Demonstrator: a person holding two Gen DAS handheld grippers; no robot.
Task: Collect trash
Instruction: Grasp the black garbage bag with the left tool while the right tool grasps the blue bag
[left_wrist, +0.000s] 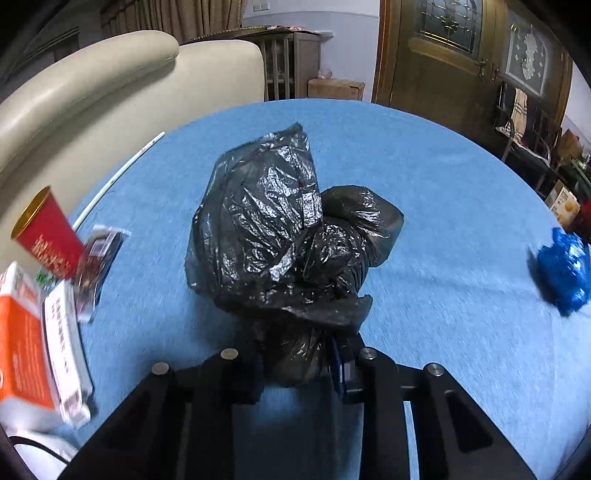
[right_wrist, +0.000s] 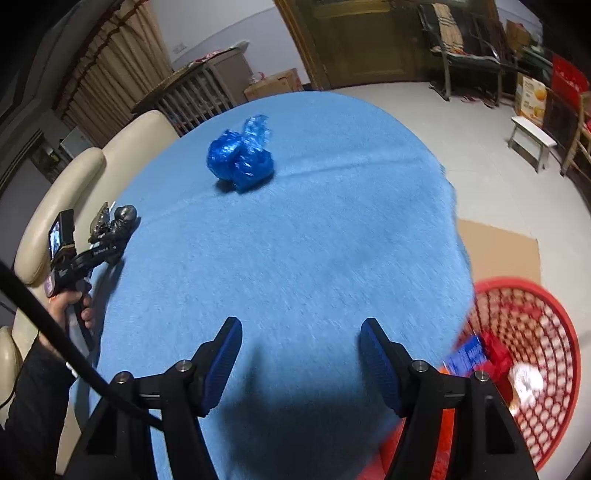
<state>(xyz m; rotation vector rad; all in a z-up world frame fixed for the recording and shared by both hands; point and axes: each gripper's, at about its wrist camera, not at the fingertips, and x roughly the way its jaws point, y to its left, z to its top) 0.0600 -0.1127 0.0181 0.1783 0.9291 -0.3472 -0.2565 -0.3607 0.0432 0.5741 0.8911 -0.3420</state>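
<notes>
My left gripper (left_wrist: 299, 363) is shut on the knotted end of a crumpled black plastic bag (left_wrist: 280, 236), which rests on the blue table cloth (left_wrist: 424, 221). The right wrist view shows that gripper and bag (right_wrist: 118, 225) at the table's left edge. A crumpled blue plastic bag (right_wrist: 240, 158) lies further back on the table; in the left wrist view it sits at the far right (left_wrist: 563, 269). My right gripper (right_wrist: 301, 354) is open and empty above the table's near side. A red mesh basket (right_wrist: 554, 314) on the floor holds several pieces of trash.
At the table's left lie a red paper cup (left_wrist: 48, 236), a dark wrapper (left_wrist: 99, 266), an orange-and-white carton (left_wrist: 22, 347) and a white straw (left_wrist: 118, 173). A cream sofa (left_wrist: 92, 92) stands behind the table. Flat cardboard (right_wrist: 498, 251) lies by the basket.
</notes>
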